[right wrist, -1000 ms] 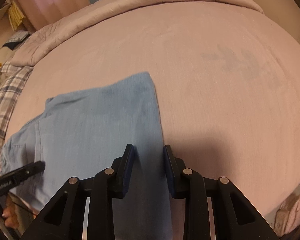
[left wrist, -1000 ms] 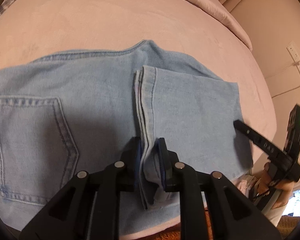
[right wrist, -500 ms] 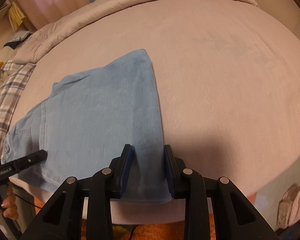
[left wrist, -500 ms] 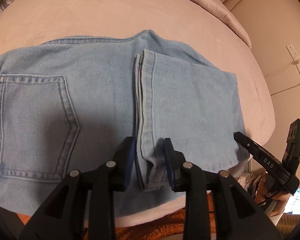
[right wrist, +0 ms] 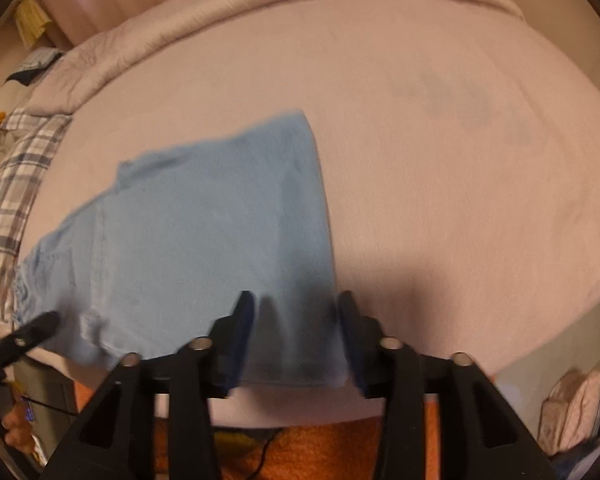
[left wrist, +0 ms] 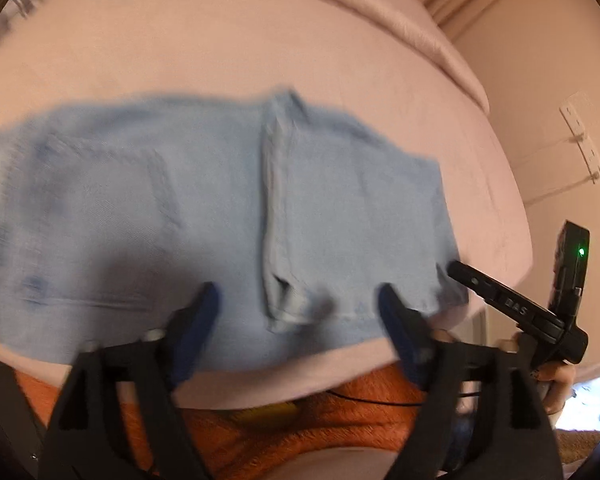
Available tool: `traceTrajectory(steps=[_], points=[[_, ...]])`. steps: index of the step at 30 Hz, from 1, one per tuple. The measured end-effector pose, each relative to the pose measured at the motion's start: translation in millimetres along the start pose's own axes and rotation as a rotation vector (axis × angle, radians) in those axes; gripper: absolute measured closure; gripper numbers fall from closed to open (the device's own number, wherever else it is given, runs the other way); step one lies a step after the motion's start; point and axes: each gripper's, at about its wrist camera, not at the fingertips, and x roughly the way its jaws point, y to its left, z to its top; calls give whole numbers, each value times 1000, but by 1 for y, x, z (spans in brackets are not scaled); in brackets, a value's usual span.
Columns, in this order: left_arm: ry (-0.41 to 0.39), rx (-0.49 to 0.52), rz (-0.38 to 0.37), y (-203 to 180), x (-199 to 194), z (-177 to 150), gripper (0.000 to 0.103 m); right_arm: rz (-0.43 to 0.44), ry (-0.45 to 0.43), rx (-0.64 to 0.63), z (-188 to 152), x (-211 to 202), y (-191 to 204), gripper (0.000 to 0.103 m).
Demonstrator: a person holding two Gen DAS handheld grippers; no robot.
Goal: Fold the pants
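Observation:
Light blue jeans lie folded flat on the pink bed, the leg ends doubled back over the seat with the hem running down the middle. My left gripper hangs open above the near edge of the jeans, holding nothing. The right gripper shows at the right of the left wrist view, beside the fold edge. In the right wrist view the jeans stretch away to the left, and my right gripper is open over their near right corner, with nothing between its fingers.
The pink bedspread spreads wide to the right and behind the jeans. A plaid cloth lies at the bed's far left. Orange fabric hangs below the bed's near edge. A wall with a socket strip stands to the right.
Both grippers have opened and let go of the jeans, then pulled back toward the bed's near edge. The folded jeans stay flat on the bed.

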Motion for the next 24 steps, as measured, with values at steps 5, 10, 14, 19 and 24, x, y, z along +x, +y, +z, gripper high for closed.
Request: traceTrajectory(steps=[5,10,14,19,24], points=[[-182,-55,106,31,-53,11,1,68,-141,-58,16,-25,25,23],[-288,-157,171,70,-84,11,1,160,-200,-92,24,-26,48,11],[-290,-273,211,103,-85,1,1,141,-184,-126,19,-15,61,10],[-288,-343,244,126,-86,-15,1,93,-135,-148,11,-2,69,10],[-285,-392,279,140,-83,-22,1,48,-138,-148,12,-4,68,10]])
